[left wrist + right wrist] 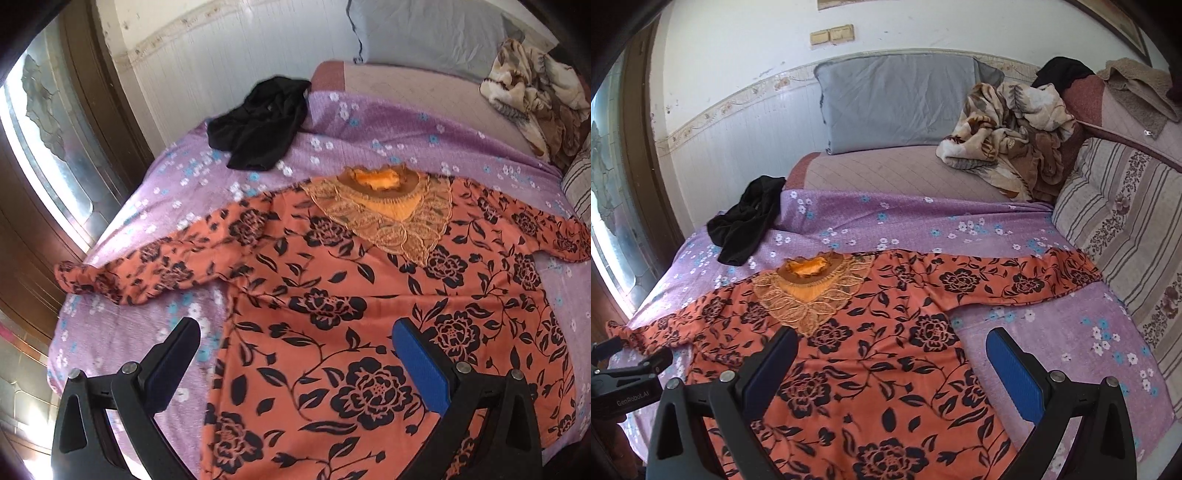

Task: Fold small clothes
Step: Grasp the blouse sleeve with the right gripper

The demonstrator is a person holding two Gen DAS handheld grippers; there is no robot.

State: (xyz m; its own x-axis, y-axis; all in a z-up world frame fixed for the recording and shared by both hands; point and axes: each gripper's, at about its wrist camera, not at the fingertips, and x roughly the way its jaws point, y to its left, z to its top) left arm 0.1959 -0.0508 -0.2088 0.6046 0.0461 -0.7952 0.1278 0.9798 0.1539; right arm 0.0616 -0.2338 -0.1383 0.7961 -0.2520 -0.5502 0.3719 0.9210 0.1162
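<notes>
Plainly, both pairs of fingers are spread wide and nothing is held between them. Between and below the left gripper [295, 354] lies the left side edge of the orange floral top [332, 314], while under the right gripper [892, 363] the opposite side edge is framed — a placement that suggests each hem side is about to be taken for a first fold.

The top is laid flat, front up, on the purple floral sheet [369, 125], sleeves stretched outward beyond the fingers on either side and the lace collar [384, 206] ahead of them; such spreading is likely meant to keep folds clean.

Farther ahead, a black garment [258, 125] is seen crumpled, well apart from the top.

Only in the right wrist view are the left gripper's body, the striped cushion [1126, 229] beside the right sleeve and the whole grey pillow [897, 99] shown; the left sleeve's cuff is seen fully only from the left wrist.
</notes>
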